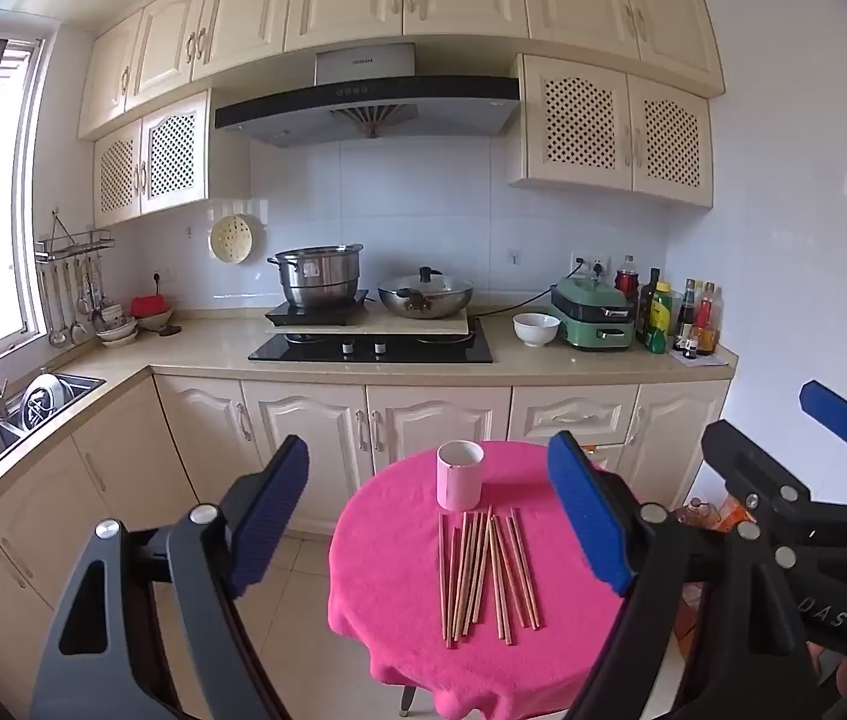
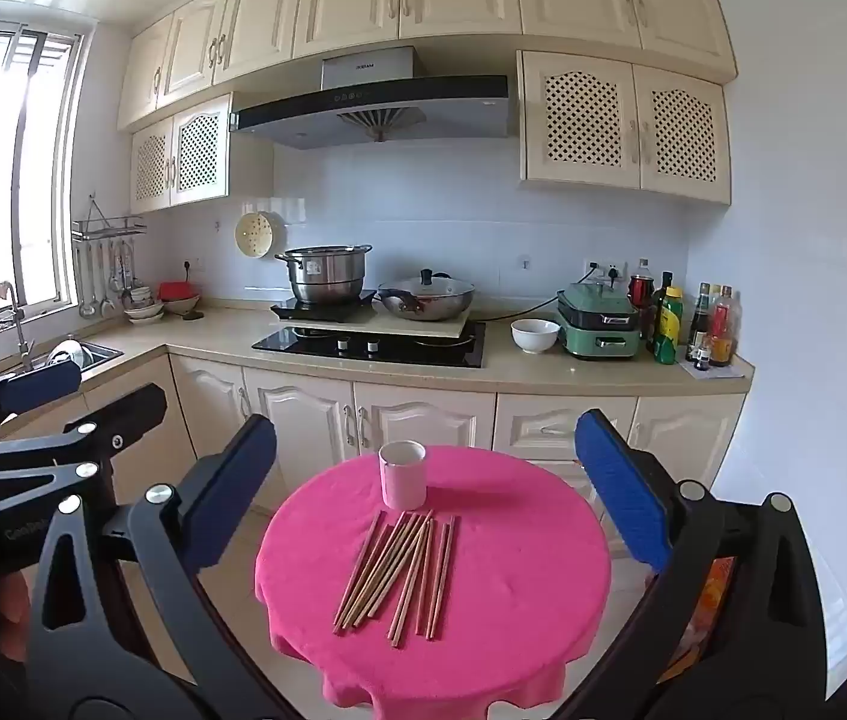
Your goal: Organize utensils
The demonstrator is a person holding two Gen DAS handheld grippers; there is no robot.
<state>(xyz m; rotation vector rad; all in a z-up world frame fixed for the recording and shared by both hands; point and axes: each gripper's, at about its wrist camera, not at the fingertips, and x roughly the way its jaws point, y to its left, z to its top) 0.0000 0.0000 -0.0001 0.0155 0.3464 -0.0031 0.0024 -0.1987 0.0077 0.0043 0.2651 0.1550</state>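
1. The left gripper (image 1: pixel 429 531) is held wide open and empty, well short of the pink cup (image 1: pixel 460 475), with nothing between its jaws. If it is brought down too steeply, the pink cloth (image 1: pixel 381 540) in front of the cup could be snagged and dragged, and everything on it shifted.
2. The cup is seen upright near the far edge of the small round table. It looks light, so it could be tipped or pushed off that edge if a stick is driven against its rim.
3. The chopsticks (image 1: pixel 486 576) are spread loosely on the cloth just in front of the cup, some crossing or touching one another. Because they lie flat and thin, a single one could be missed, or several could be caught at once and dropped; ones near the front edge could be rolled off.
4. The right gripper (image 2: pixel 426 510) is likewise held wide and empty, on the near side of the cup. A collision between the two tools is judged possible if both are sent to the pile together.
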